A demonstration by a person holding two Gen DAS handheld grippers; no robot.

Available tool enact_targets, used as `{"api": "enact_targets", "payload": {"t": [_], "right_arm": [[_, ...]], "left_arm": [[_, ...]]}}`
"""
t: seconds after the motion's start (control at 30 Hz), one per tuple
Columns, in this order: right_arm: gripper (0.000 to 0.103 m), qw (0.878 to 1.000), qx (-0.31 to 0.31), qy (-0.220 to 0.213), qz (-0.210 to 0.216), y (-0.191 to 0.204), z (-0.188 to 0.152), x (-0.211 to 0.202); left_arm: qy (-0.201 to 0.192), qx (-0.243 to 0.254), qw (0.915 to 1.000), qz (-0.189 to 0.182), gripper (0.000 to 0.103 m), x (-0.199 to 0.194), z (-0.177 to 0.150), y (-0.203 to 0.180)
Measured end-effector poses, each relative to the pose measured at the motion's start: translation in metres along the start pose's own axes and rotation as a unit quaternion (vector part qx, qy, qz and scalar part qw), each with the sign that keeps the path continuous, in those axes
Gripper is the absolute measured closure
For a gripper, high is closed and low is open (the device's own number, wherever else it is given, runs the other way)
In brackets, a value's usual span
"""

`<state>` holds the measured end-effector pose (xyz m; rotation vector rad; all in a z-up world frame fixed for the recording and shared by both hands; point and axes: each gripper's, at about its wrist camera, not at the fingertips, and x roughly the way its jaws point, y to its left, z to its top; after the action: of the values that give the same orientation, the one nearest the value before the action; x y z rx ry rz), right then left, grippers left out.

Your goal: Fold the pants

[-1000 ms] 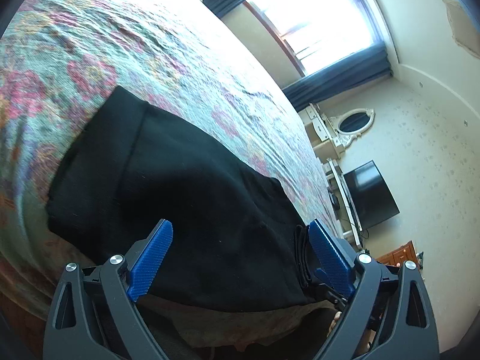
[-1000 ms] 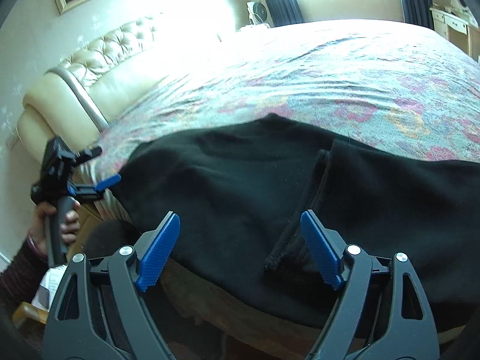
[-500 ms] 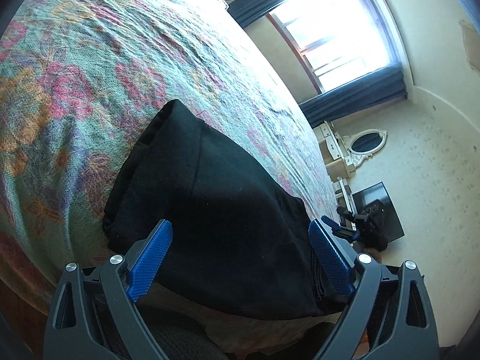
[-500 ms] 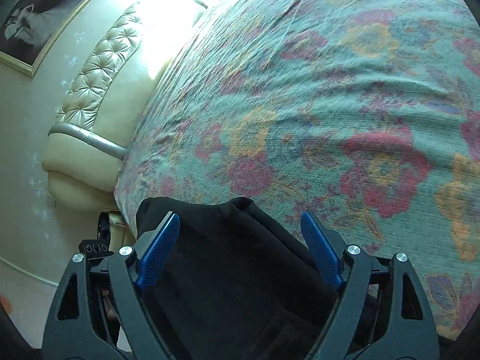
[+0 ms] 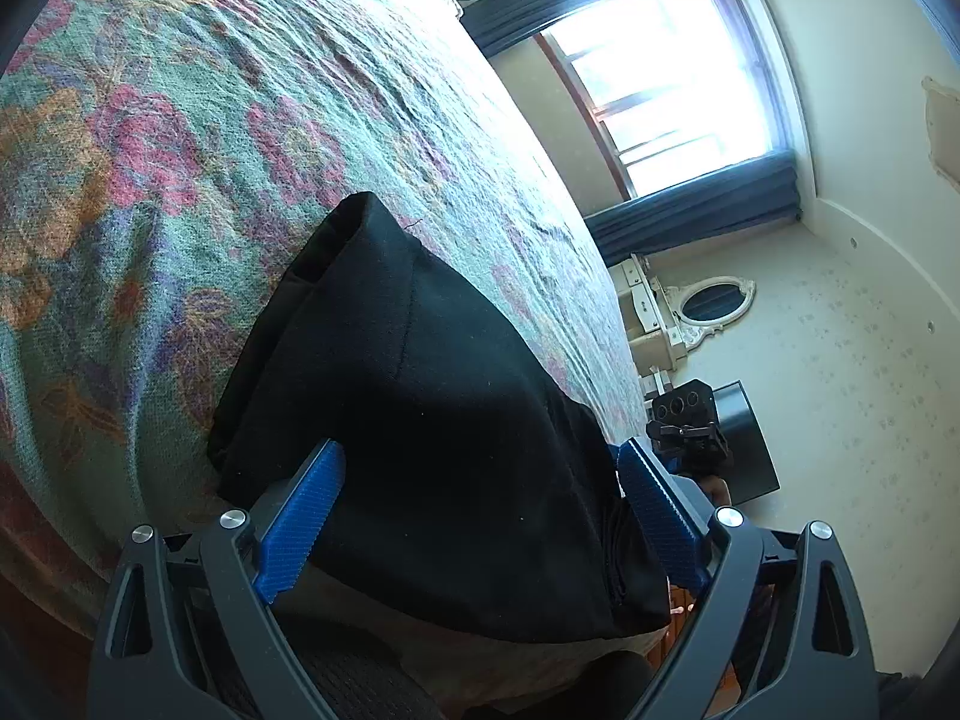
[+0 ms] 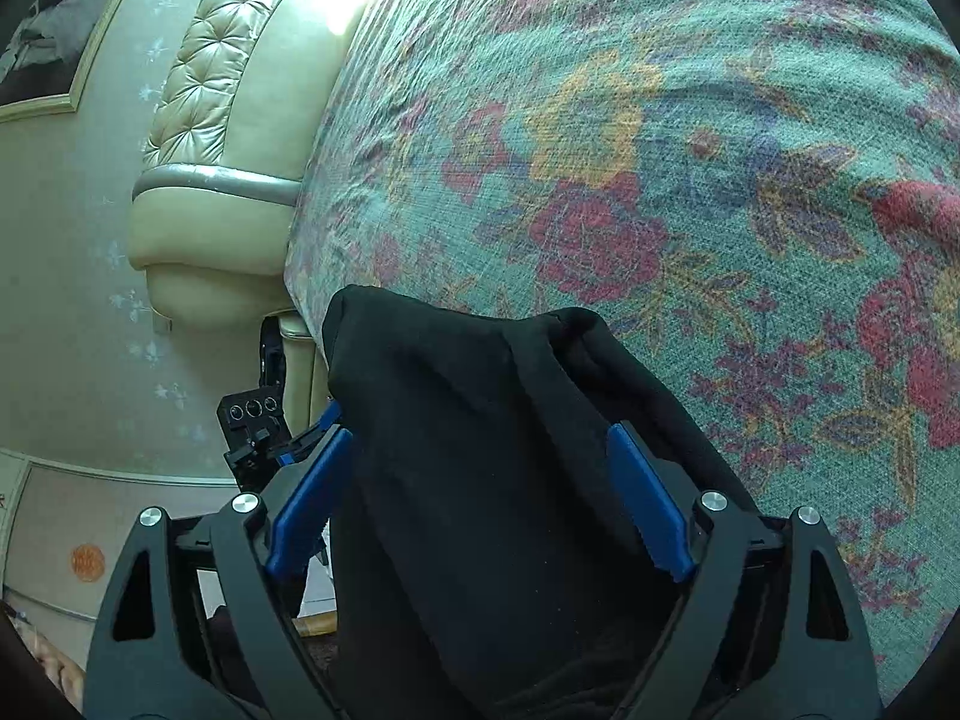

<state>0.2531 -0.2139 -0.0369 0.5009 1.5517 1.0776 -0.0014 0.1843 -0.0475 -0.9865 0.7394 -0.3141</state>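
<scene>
You hold both grippers, left and right, wide apart, straddling the folded black pants at the bed edge, probably to square them.

The black pants, a second ago spread wide along the edge of the bed, now lie gathered into a narrower, thicker bundle. The right gripper has swung from the spread cloth's middle to the bundle's end, its jaws opening slightly, pants between them
</scene>
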Motion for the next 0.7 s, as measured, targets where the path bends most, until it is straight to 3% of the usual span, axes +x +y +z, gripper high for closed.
{"api": "enact_targets", "payload": {"t": [0.23,0.37,0.47,0.57,0.6,0.7], "right_arm": [[0.011,0.995,0.052,-0.038,0.081,-0.006,0.027,0.018],[0.011,0.989,0.094,-0.074,0.092,-0.021,0.033,0.016],[0.011,0.995,0.052,-0.074,0.038,-0.008,0.037,0.017],[0.011,0.989,-0.002,-0.131,-0.074,0.01,0.041,-0.003],[0.011,0.985,0.003,-0.147,-0.088,0.011,0.042,-0.011],[0.011,0.983,-0.011,-0.168,-0.072,0.024,0.031,-0.024]], "left_arm": [[0.004,-0.002,1.0,-0.005,0.012,0.001,0.004,-0.006],[-0.004,0.007,0.9999,0.009,0.012,-0.004,0.009,-0.007],[-0.006,0.011,0.9998,0.013,0.012,-0.01,0.011,-0.003],[-0.012,0.008,0.9997,0.021,0.012,-0.019,0.014,0.0],[-0.016,0.007,0.9995,0.025,0.012,-0.022,0.016,0.001],[-0.023,0.004,0.9993,0.03,0.012,-0.033,0.023,0.003]]}}
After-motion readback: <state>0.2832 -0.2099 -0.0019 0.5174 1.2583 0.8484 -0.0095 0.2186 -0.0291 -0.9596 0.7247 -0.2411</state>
